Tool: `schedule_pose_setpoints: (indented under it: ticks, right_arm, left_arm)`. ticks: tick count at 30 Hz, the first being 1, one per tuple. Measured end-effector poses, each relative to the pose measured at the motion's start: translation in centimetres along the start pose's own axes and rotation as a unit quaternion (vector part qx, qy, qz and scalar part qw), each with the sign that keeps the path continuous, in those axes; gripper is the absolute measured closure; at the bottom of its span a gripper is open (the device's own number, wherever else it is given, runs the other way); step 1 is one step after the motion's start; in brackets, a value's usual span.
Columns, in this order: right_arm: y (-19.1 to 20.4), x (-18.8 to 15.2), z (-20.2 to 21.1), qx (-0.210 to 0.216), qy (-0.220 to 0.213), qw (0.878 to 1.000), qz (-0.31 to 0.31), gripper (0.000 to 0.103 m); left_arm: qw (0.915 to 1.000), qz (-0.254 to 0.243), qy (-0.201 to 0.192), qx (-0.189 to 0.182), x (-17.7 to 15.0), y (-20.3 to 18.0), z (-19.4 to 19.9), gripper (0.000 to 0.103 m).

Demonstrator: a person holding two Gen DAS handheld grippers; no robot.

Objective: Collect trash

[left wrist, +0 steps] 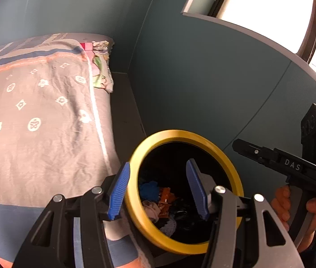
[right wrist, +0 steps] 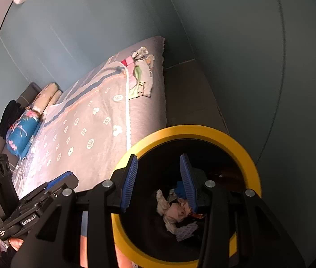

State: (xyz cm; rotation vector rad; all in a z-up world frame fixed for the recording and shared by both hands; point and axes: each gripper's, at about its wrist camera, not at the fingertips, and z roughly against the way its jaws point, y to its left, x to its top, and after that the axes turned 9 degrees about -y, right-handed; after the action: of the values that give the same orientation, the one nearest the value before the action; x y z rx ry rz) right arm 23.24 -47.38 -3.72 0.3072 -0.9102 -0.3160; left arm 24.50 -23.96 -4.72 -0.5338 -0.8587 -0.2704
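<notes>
Two handheld grippers are hovering side by side over a yellow-rimmed trash bin (right wrist: 202, 131) standing beside a bed (left wrist: 46, 111). Both the left gripper (left wrist: 155, 189) and the right gripper (right wrist: 160, 183) are holding their blue pads spread with nothing between them, likely because each is positioned to drop litter inside. Crumpled tissue (right wrist: 175, 207), a blue scrap (left wrist: 149, 189) and orange wrappers (left wrist: 165, 198) are lying at the bin's bottom. Lettering is reading "DAS" on the right tool and "GenRobot.AI" on the left one.
</notes>
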Motion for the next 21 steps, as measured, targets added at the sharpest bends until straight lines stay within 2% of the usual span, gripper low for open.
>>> schedule_pose_setpoints:
  ticks: [10,21]
  right_arm:
    - [6.1,-1.0,-1.1,0.024,0.025,0.998,0.052,0.065]
    - [12.7,-2.8,-0.9,0.051,0.034,0.994,0.093,0.064]
  left_arm:
    - [0.9986,0.017,-0.027,0.042,0.3,4.6,4.3,0.053]
    - [0.9939,0.039,-0.057,0.086,0.1,10.2,9.8,0.053]
